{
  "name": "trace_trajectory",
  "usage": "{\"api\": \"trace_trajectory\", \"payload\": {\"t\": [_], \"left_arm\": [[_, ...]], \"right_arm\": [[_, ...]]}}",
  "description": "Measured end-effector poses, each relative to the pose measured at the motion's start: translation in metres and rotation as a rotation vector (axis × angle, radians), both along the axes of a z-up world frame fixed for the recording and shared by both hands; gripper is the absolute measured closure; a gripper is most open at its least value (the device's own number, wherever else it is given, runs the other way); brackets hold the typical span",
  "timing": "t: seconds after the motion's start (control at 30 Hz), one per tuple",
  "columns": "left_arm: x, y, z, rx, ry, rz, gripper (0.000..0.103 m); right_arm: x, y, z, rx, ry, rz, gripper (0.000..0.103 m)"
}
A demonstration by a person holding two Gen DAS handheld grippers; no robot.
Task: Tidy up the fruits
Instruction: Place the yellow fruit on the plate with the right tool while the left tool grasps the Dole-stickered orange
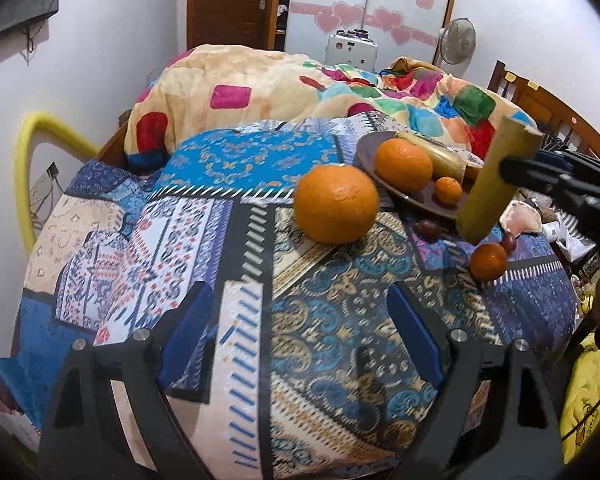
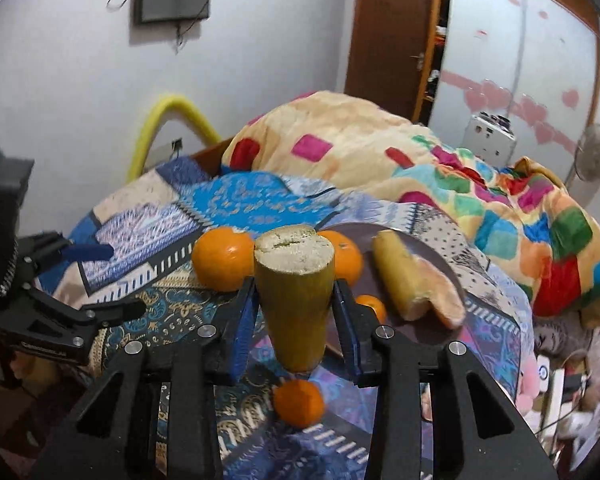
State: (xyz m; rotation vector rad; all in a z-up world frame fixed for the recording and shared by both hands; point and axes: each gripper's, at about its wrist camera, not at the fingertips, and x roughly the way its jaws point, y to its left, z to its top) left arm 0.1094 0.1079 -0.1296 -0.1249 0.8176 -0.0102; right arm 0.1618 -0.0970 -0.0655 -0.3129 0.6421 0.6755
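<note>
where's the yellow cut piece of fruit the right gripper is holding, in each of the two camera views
Left wrist view: the yellow cut piece is at right, over the near rim of the brown plate, held by the right gripper.
Right wrist view: dead centre, pale cut end up.
Shared landmark: the big orange on the cloth.

The left gripper (image 1: 300, 332) sat low in its own wrist view, its two blue-padded fingers (image 1: 188, 328) spread wide with nothing between them. In the right wrist view it showed again at the left edge — black frame, one blue fingertip pointing right. The right gripper (image 2: 294, 304) filled the lower centre of its view, jaws closed against the sides of a yellow-green cut piece (image 2: 294, 280) — held upright between the pads.
</note>
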Motion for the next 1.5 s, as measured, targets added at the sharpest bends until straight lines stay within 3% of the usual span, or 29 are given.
{"api": "trace_trajectory", "payload": {"t": [0.3, 0.7, 0.77, 0.9, 1.1, 1.27, 1.5], "left_arm": [[0.046, -0.017, 0.004, 0.002, 0.009, -0.028, 0.014], [0.098, -0.024, -0.016, 0.051, 0.081, -0.034, 0.014], [0.101, -0.026, -0.018, 0.067, 0.08, -0.027, 0.016], [0.106, -0.029, -0.023, 0.075, 0.092, -0.04, 0.033], [0.104, -0.033, -0.023, 0.099, 0.079, -0.051, 0.035], [0.096, -0.033, -0.014, 0.055, 0.058, -0.07, 0.035], [0.088, -0.043, 0.004, 0.055, -0.005, -0.116, 0.035]], "right_arm": [[0.004, -0.047, 0.02, 0.077, -0.034, -0.087, 0.069], [0.029, -0.083, 0.01, 0.083, -0.034, -0.169, 0.069], [0.033, -0.084, 0.008, 0.086, -0.032, -0.172, 0.069], [0.038, -0.085, 0.005, 0.092, -0.031, -0.173, 0.069], [0.045, -0.079, 0.003, 0.081, -0.017, -0.16, 0.069], [0.053, -0.065, 0.001, 0.053, -0.012, -0.139, 0.069], [0.072, -0.037, -0.01, -0.001, 0.019, -0.108, 0.069]]}}
